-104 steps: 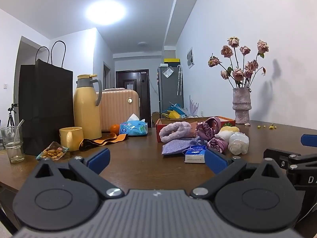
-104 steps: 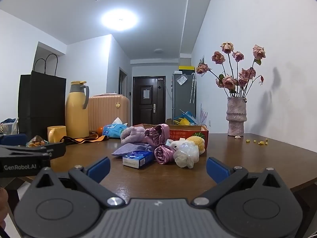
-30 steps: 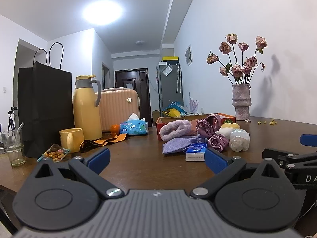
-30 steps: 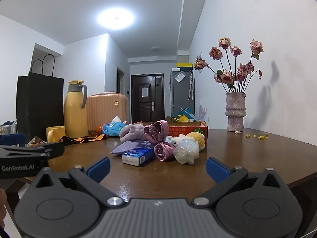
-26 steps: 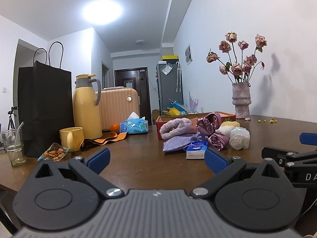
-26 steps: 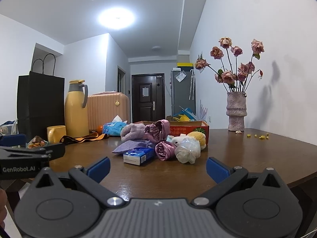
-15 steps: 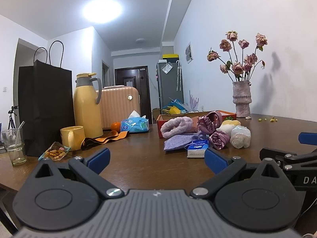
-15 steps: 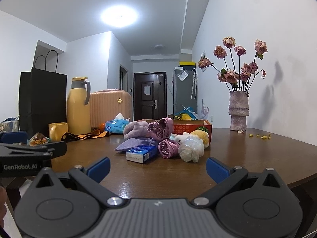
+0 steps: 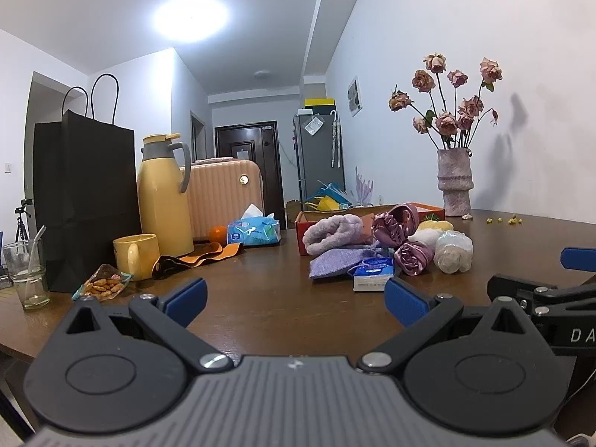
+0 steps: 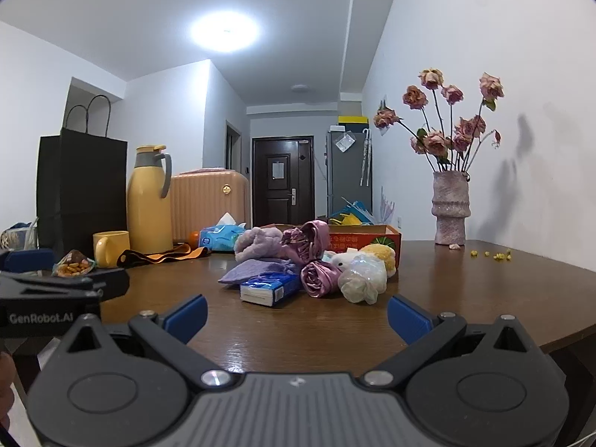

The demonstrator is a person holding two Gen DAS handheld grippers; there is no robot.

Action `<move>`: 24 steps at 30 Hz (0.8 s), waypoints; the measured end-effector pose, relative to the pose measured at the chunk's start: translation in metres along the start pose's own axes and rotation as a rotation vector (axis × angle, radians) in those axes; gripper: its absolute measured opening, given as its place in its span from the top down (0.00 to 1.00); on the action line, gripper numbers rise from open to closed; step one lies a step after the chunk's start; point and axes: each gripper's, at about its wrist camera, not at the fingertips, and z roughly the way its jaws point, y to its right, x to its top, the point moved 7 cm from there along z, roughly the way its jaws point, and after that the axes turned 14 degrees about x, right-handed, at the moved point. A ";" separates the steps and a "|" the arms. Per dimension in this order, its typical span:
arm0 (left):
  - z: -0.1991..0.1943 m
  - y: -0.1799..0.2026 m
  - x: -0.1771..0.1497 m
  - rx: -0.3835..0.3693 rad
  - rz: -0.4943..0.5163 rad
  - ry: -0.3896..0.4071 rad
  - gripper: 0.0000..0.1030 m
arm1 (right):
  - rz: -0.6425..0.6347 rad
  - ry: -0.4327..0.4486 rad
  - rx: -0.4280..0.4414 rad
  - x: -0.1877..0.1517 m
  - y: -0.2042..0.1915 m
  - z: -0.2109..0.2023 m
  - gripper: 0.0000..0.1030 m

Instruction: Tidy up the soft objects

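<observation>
A pile of soft things lies mid-table: a fluffy lilac towel (image 9: 332,232) (image 10: 259,243), a flat purple cloth (image 9: 333,263) (image 10: 253,272), mauve satin scrunchies (image 9: 413,257) (image 10: 318,278), a blue tissue pack (image 9: 372,277) (image 10: 270,289), a white plush in plastic (image 9: 452,255) (image 10: 361,277) and a yellow plush (image 10: 380,253). An orange cardboard box (image 9: 432,211) (image 10: 367,238) stands behind them. My left gripper (image 9: 294,298) is open and empty, short of the pile. My right gripper (image 10: 296,313) is open and empty, also short of it.
On the brown table (image 9: 268,290) at the left stand a black paper bag (image 9: 83,201), a yellow thermos (image 9: 164,201), a yellow mug (image 9: 136,255), a glass (image 9: 26,275), a snack bag (image 9: 102,285), an orange-black strap (image 9: 197,259) and wet wipes (image 9: 253,232). A vase of dried roses (image 9: 454,182) stands back right.
Both grippers have drifted slightly, so the pile has shifted a little in both views. Both stay open and empty. Nothing on the table has moved.
</observation>
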 end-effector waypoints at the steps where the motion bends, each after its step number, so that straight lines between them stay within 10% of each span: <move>1: 0.000 -0.001 -0.001 0.000 -0.002 -0.003 0.00 | 0.002 -0.002 0.001 0.000 0.000 0.000 0.00; 13: 0.010 0.001 -0.005 -0.004 0.002 -0.017 0.00 | -0.007 0.002 0.006 0.001 0.004 0.004 0.00; 24: 0.098 0.008 0.023 -0.006 -0.008 -0.118 0.00 | 0.013 -0.012 0.004 0.042 0.044 0.059 0.00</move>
